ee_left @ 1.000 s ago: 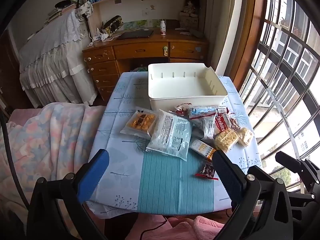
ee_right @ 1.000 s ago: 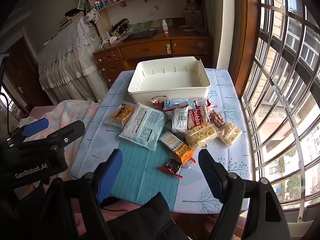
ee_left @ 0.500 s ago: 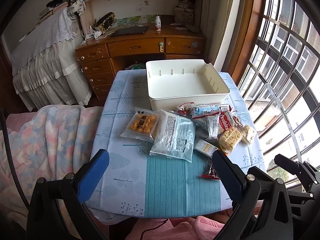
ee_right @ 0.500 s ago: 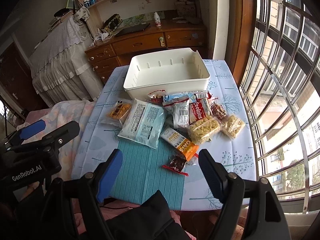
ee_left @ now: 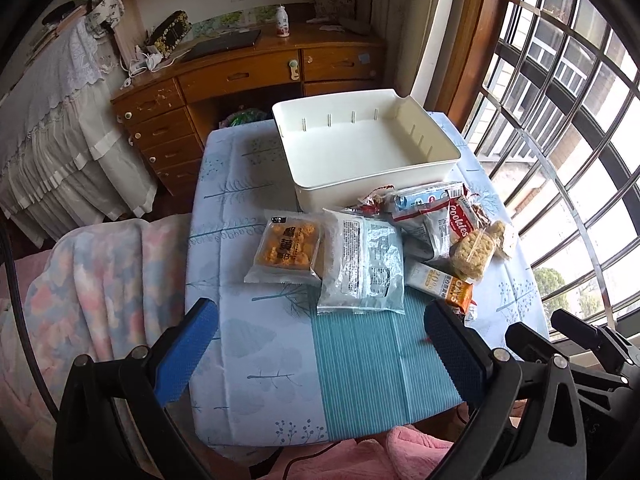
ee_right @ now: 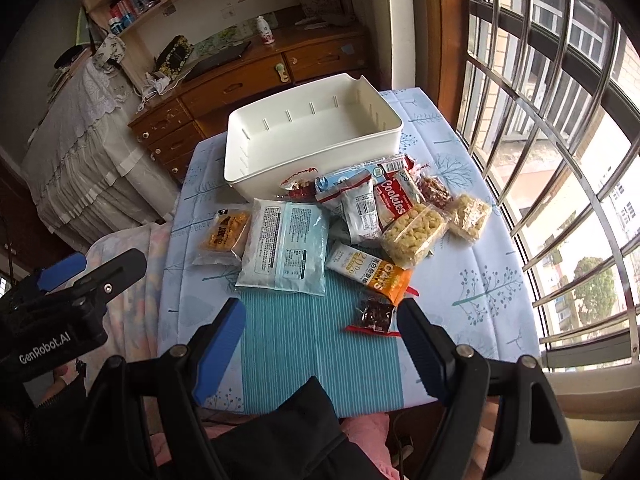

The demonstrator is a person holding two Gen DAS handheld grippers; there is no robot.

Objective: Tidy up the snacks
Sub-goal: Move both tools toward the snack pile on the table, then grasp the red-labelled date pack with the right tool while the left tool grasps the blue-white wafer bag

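1. Hovering above the desk, left tool and right tool both spread, empty.
2. Snacks lie before the empty white bin.
3. Next: pinch the small red packet.

Both claws now sit closer to the snack pile than a second ago. The left claw has slid in over the surface, its view tilted. The right claw has rolled, its right finger beside the dark red packet.
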